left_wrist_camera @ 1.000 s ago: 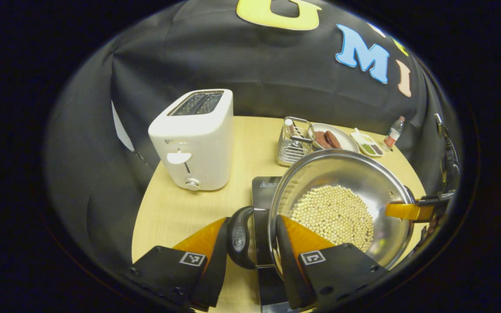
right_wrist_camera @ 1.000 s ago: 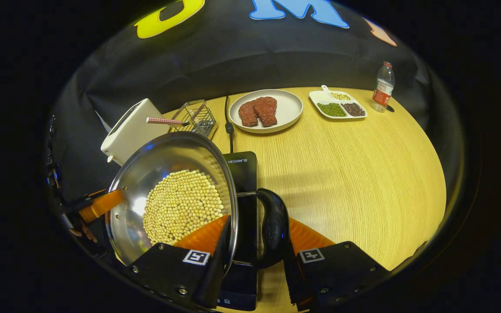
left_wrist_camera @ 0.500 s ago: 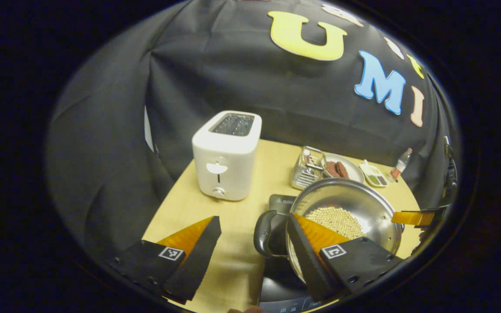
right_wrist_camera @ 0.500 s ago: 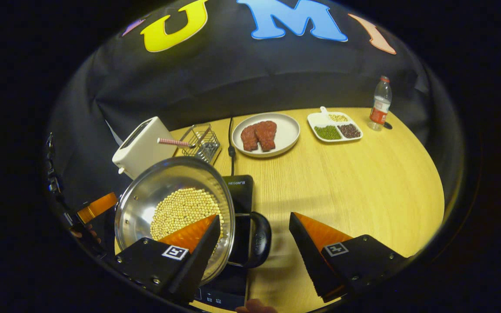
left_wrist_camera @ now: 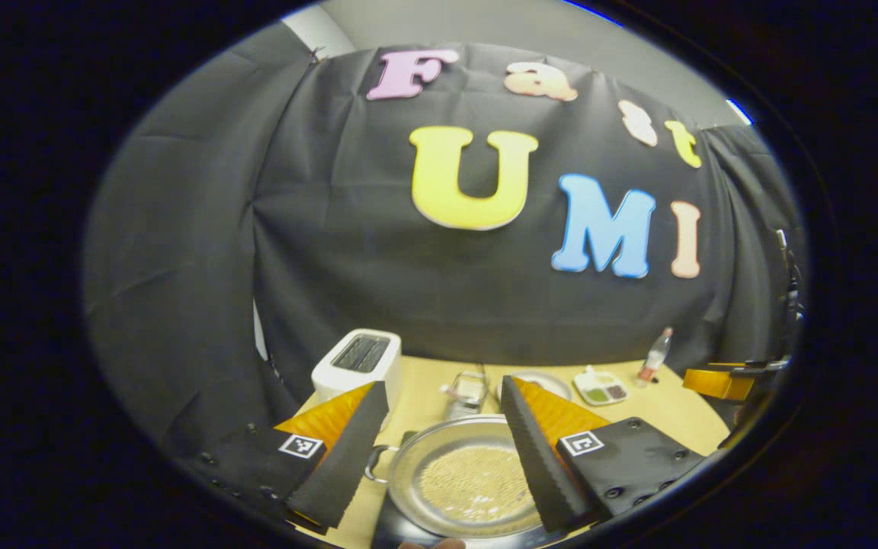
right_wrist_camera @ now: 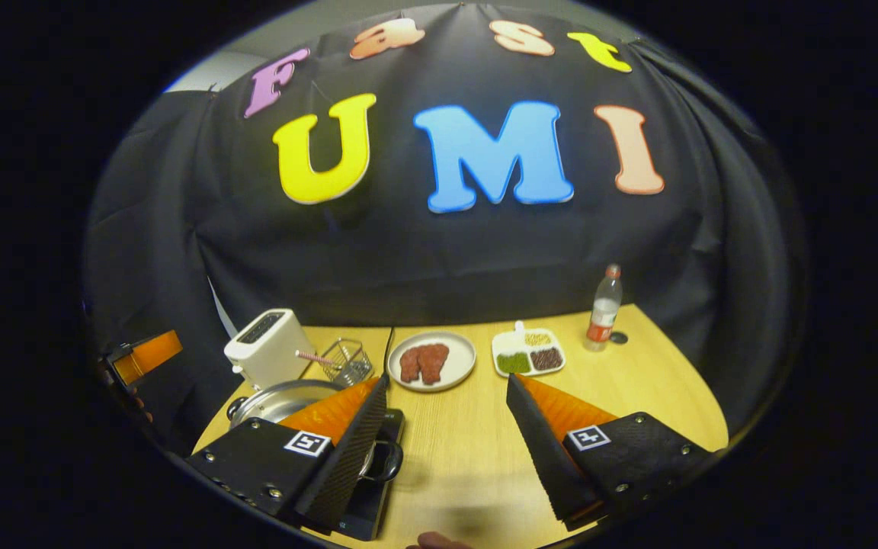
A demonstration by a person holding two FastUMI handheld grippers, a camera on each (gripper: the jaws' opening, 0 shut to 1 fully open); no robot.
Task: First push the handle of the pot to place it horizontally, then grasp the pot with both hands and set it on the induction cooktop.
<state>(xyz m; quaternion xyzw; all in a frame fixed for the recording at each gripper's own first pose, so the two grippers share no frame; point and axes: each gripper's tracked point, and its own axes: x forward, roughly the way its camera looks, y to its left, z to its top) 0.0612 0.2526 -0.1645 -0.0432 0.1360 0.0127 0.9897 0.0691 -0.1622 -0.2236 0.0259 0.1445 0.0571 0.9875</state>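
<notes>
Pot of pale beans sat on induction cooktop upon worktop, side handles level, left gripper and right gripper raised above it, jaws spread and empty; task judged complete, nothing left.

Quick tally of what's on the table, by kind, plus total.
Steel pot of pale beans: 1
Black induction cooktop: 1
White toaster: 1
Wire rack: 1
Round white plate with meat: 1
White divided dish of beans: 1
Clear plastic bottle: 1
Total: 7
</notes>
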